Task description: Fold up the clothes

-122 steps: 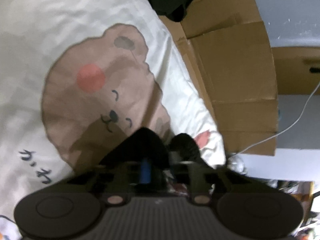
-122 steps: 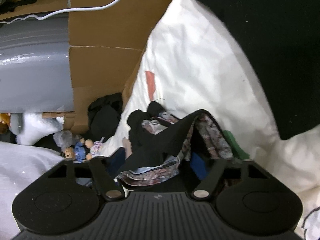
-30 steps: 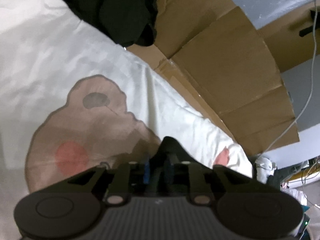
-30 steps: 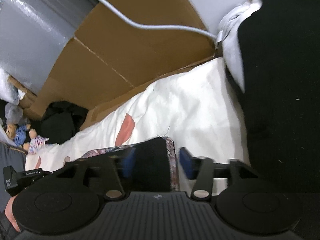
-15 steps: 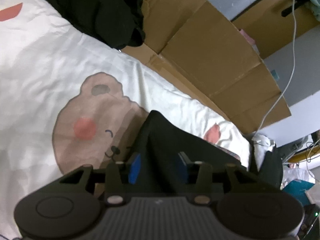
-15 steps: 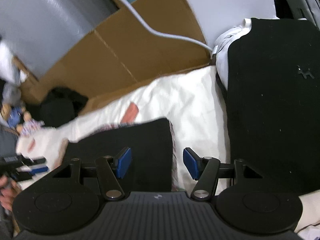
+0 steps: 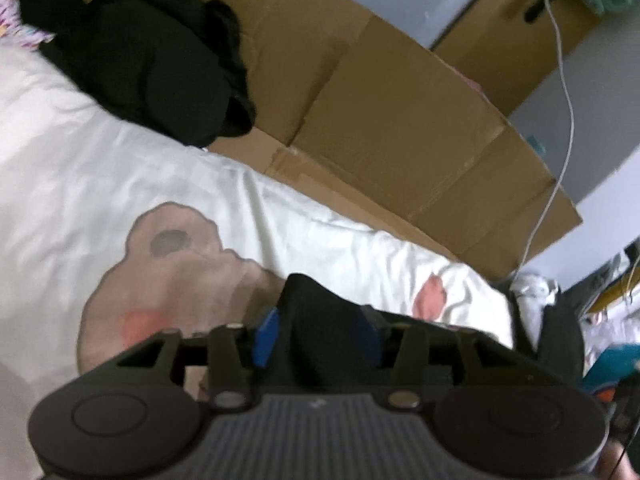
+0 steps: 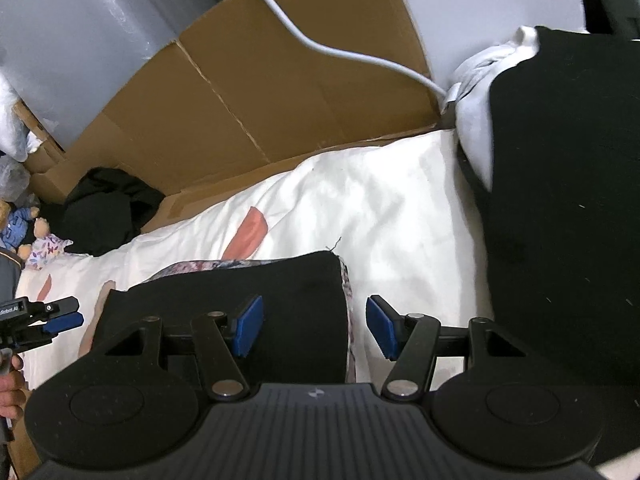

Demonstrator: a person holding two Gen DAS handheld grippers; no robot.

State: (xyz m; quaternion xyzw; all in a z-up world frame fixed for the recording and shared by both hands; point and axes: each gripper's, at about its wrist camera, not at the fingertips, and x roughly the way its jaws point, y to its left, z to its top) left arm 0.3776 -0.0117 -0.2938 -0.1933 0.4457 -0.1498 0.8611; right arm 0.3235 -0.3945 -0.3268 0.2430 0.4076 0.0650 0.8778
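Both tongs [image 7: 316, 334] [image 8: 314, 326] angled down over black garment [image 8: 280, 312], left's jaws opening.

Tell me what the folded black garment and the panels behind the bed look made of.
Folded black garment: soft matte fabric, probably knit; it drapes, with a floral-print layer at its edge. Panels: brown corrugated cardboard, dull, with creases and flap seams.

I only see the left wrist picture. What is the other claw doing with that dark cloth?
Observer: The right claw is open, with its pads apart over a corner of the dark garment, pinching nothing.
Operator: Is the garment lying flat?
Observer: Yes, flat on the white sheet, with a flowered lining peeking out along its far edge.
Operator: Anything else nearby?
Observer: A big black cloth lies to its right, with bare sheet between them.
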